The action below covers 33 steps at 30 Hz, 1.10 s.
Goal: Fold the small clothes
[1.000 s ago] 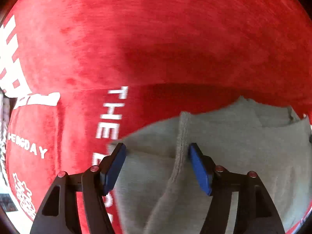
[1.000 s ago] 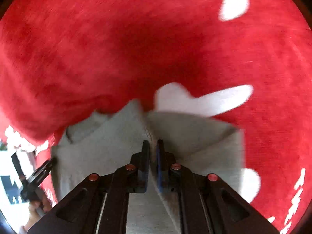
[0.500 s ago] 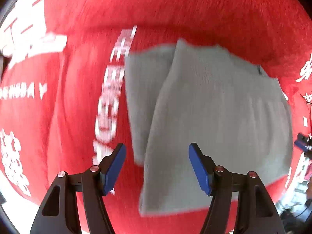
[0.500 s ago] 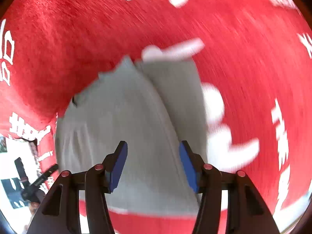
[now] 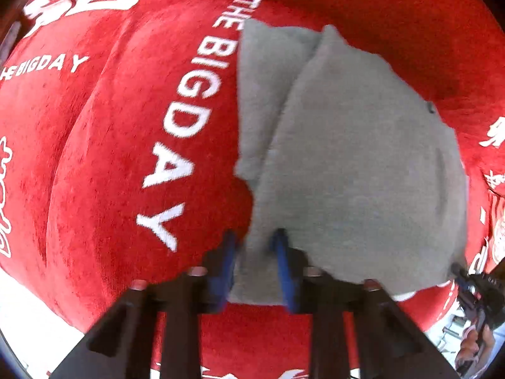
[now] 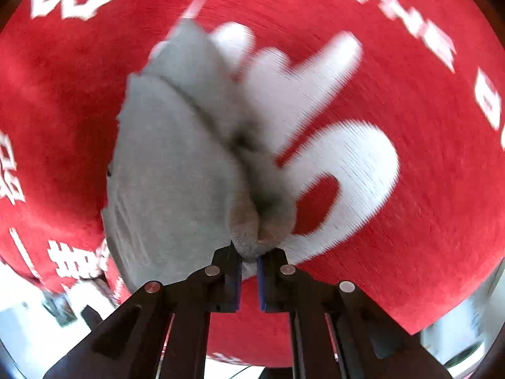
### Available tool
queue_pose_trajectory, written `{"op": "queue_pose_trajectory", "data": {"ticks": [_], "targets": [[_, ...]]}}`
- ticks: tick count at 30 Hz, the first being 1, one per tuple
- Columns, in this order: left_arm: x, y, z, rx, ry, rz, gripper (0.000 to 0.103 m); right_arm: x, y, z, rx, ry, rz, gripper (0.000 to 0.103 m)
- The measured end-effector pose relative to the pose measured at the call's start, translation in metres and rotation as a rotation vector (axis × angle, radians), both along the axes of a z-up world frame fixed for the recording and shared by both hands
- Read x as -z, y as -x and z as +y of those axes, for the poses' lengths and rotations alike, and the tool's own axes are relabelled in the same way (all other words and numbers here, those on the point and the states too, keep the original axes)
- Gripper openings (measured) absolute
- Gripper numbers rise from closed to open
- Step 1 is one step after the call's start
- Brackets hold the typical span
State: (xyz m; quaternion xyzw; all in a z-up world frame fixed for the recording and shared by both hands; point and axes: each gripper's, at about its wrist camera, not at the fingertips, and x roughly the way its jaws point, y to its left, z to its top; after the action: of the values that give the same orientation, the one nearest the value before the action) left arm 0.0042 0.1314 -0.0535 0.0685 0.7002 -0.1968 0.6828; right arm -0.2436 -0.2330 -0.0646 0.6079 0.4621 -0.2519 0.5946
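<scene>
Two hand-held grippers on one grey garment [image 5: 353, 145], which lies folded on a red cloth [image 5: 104, 145] with white lettering. Left hand-held gripper [image 5: 256, 246] has its blue pads [image 5: 284, 252] closed in on the near left corner of the garment, fabric bunched between them. Right hand-held gripper [image 6: 249, 262] pinches the near right corner, pads [image 6: 235, 271] almost together with a small wad of grey fabric between. In the right wrist view the garment [image 6: 176, 164] runs away from the pinch, a seam crossing its top layer; picture blurred. Garment's far edge shows two overlapping layers in the left wrist view. Right hand-held gripper [image 5: 473, 284] is also visible at the right edge of the left wrist view.
</scene>
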Motion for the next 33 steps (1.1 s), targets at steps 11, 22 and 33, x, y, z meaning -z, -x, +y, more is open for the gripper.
{"op": "queue_pose_trajectory", "data": {"ticks": [11,22,33], "targets": [[-0.003,0.025,0.017,0.088,-0.034,-0.039,0.023,0.011,0.013,-0.001,-0.099,0.060,0.082,0.010],[-0.053,-0.023,-0.021,0.137,0.028,-0.202,0.023,-0.057,-0.013,-0.009,-0.174,0.225,0.055,0.011],[0.001,-0.071,-0.052,0.076,-0.030,-0.162,0.023,0.001,-0.082,-0.021,-0.315,0.202,0.055,0.005]]}}
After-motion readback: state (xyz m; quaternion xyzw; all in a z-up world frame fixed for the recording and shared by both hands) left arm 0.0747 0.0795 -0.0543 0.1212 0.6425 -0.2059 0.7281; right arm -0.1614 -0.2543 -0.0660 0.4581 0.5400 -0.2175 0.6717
